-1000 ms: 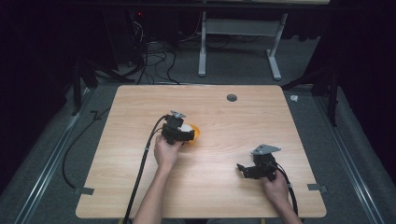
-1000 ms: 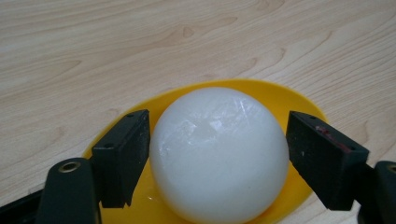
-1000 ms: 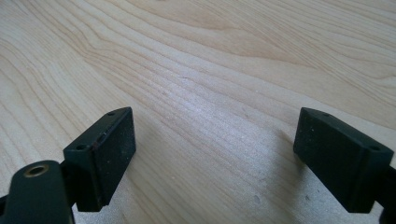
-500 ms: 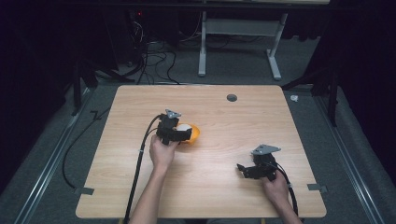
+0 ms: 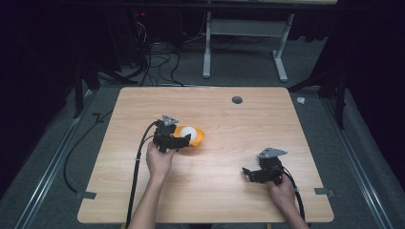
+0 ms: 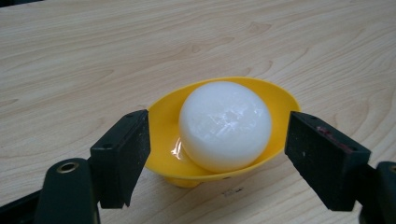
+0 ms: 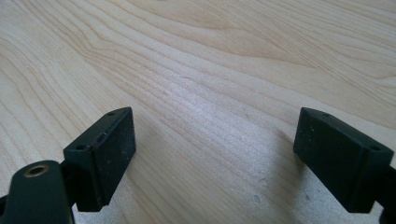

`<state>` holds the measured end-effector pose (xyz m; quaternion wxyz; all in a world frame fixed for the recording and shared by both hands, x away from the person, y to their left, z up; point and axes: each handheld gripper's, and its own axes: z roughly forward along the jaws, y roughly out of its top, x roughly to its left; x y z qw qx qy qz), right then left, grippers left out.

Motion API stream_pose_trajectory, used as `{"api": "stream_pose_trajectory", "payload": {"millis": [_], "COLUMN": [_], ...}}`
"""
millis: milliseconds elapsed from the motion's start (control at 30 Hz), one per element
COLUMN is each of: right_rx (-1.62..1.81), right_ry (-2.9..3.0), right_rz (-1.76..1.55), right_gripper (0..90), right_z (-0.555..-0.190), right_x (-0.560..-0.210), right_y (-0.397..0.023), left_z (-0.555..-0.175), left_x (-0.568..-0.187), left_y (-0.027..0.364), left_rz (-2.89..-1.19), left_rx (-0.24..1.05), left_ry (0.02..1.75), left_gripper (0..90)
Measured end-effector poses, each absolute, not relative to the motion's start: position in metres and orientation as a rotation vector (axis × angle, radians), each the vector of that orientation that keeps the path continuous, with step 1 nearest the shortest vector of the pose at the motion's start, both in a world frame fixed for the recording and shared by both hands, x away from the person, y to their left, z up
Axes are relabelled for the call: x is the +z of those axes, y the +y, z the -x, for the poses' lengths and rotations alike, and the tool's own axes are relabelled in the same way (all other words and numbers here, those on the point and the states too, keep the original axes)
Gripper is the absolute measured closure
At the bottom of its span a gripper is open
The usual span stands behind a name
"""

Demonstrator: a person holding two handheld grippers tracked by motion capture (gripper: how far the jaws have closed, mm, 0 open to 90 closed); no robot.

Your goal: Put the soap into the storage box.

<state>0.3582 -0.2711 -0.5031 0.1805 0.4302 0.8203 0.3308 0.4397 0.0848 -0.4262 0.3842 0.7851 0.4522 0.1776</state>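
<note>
Pale wood table (image 5: 219,191) bears a yellow bowl (image 6: 168,123) with a white ball (image 6: 225,125), lying dead ahead between the wide-open, empty left gripper (image 6: 217,156), while the right gripper (image 7: 215,158), also agape and empty, sits well apart.

Yellow bowl (image 5: 195,138) with white ball (image 5: 188,132) sole obstacle mid-table (image 5: 229,186); wood elsewhere open.

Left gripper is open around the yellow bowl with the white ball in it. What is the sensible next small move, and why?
Probably close the left gripper on the yellow bowl: its open jaws already stand either side of the rim, apart from it, with the white ball seated inside. The right gripper waits open over bare table.
</note>
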Motion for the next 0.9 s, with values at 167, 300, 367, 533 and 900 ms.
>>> {"api": "stream_pose_trajectory", "payload": {"millis": [167,300,367,533,900], "right_rx": [0.934,0.935,0.934,0.935,0.934], "right_ry": [2.318,2.318,2.318,2.318,2.322], "right_rz": [-1.215,-1.215,-1.215,-1.215,-1.211], "right_gripper": [13.6,13.7,13.7,13.7,13.6], "right_z": [-0.358,-0.358,-0.358,-0.358,-0.358], "right_x": [-0.503,-0.503,-0.503,-0.503,-0.503], "right_y": [-0.271,-0.271,-0.271,-0.271,-0.271], "left_z": [-0.435,-0.431,-0.428,-0.42,-0.409], "left_x": [-0.423,-0.421,-0.421,-0.42,-0.42], "left_y": [0.086,0.086,0.087,0.089,0.105], "left_rz": [-1.998,-1.998,-1.994,-2.007,-1.981], "left_rx": [0.454,0.461,0.466,0.523,0.516], "left_ry": [1.136,1.124,1.12,1.11,1.128], "left_gripper": [22.9,22.9,23.1,23.3,22.9]}}
